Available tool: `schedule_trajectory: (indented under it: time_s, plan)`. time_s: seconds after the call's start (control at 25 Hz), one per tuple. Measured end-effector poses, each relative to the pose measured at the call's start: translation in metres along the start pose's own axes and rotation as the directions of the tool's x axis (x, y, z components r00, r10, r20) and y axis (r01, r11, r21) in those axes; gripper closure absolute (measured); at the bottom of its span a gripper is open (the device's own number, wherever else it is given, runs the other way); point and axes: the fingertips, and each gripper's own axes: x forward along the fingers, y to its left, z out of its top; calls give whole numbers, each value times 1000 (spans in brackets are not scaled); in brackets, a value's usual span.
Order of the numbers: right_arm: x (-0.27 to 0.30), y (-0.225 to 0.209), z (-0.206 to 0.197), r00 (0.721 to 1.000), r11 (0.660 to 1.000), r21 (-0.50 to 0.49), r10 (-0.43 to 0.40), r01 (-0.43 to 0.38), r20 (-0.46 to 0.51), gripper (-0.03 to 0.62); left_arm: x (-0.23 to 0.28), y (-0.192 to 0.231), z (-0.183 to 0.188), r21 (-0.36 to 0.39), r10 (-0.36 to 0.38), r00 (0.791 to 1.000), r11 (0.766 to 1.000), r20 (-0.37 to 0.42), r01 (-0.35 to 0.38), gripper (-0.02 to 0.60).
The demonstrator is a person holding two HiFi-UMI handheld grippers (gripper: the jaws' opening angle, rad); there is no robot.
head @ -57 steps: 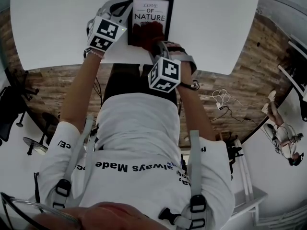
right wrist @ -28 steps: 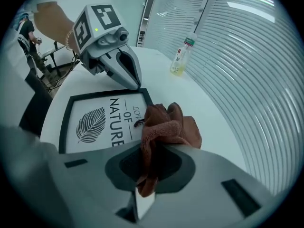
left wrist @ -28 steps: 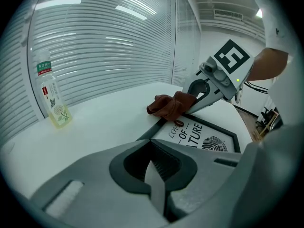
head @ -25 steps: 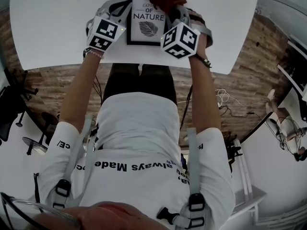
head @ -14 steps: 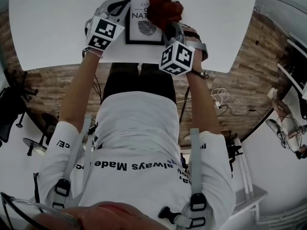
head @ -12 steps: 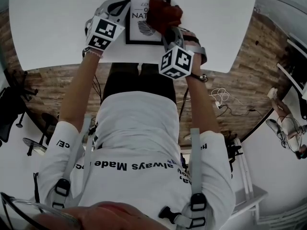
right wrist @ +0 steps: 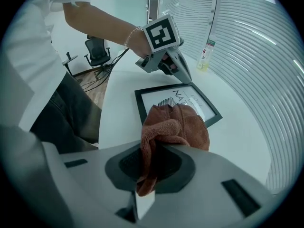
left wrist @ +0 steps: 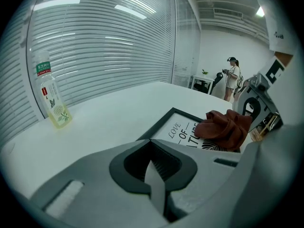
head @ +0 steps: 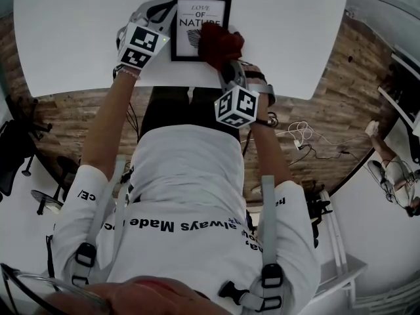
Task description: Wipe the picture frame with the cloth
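Drawn nearer, one rust-brown terry cloth (head: 220, 43), clamped in the right hand-held gripper (head: 228, 69), covers the near-right corner of one black picture frame (head: 200, 15) reading "LOVE OF NATURE"; left hand-held gripper (head: 163, 10) closed, empty.

Rust-brown cloth (head: 220, 43), black picture frame (head: 194, 20) around a white lettered print, white table (head: 72, 31).

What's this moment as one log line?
right tongs: shut on cloth | cloth: on picture frame | left tongs: shut, by picture frame's left edge
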Motion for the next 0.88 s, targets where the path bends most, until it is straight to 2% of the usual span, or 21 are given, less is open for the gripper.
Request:
schedule_trajectory:
  time_s: [0.12,0.2,0.32,0.44,0.68,0.88]
  plan:
    - [-9,-10,8,999,999,44,-32,30,39,579,-4,-1,2,-45,-45,999,998,12,45,580]
    - [-26,-30,20,991,992,101,-90,80,95,579,-12,0,12,-58,-51,998,997,39,54,580]
    - [-57,-63,41,967,971,195,-178,142,185,579,-36,-2,37,-58,-36,995,997,98,42,580]
    - [-90,-83,61,935,945,288,-233,153,268,579,-67,-12,63,-90,-27,985,995,170,43,580]
    - [-168,-104,113,849,907,380,-339,181,405,579,-150,-41,119,-137,1,949,990,316,45,580]
    - [-230,-117,148,730,856,503,-418,117,541,579,-204,-60,167,-105,13,906,994,423,34,580]
